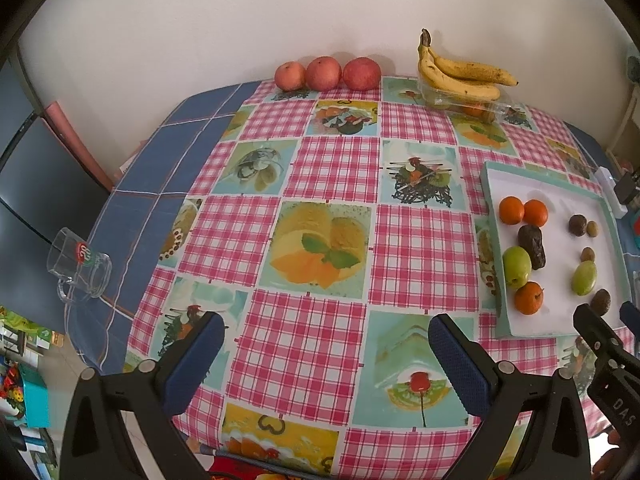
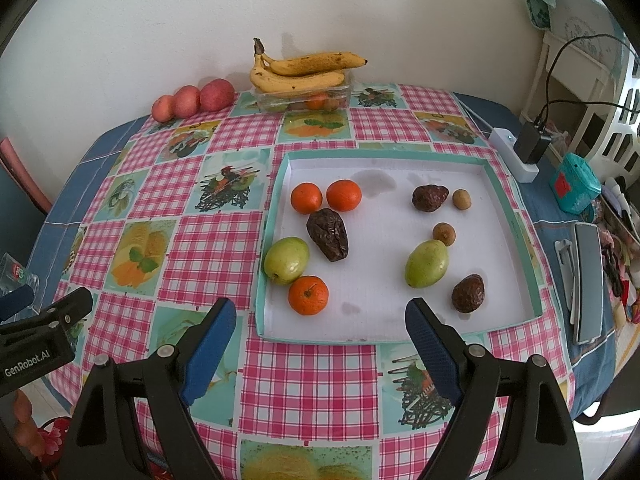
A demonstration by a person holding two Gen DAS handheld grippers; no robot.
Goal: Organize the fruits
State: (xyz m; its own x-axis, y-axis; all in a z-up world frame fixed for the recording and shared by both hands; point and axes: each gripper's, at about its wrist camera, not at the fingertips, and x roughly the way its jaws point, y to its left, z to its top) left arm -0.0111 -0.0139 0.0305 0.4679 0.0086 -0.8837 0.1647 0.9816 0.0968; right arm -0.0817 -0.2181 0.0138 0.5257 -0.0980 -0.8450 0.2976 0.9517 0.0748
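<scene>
A white tray with a teal rim [image 2: 400, 332] [image 1: 490, 184] lies on the checked tablecloth. In it are three oranges [image 2: 308, 295] [image 2: 343, 195] [image 2: 306, 198], two green fruits [image 2: 286, 260] [image 2: 426, 263], a dark wrinkled fruit [image 2: 328, 234], two brown avocados [image 2: 468, 293] [image 2: 430, 197] and two small tan fruits [image 2: 444, 234] [image 2: 461, 199]. My right gripper [image 2: 320, 332] is open just before the tray's near edge, empty. My left gripper [image 1: 326, 340] is open over the cloth, left of the tray, empty.
Three red apples [image 1: 326, 73] line the far wall. Bananas [image 1: 460, 72] rest on a clear box [image 1: 472, 104] holding more fruit. A glass mug [image 1: 80, 268] stands at the table's left edge. A power strip [image 2: 514, 154], phone [image 2: 588, 282] and teal box [image 2: 574, 188] crowd the right.
</scene>
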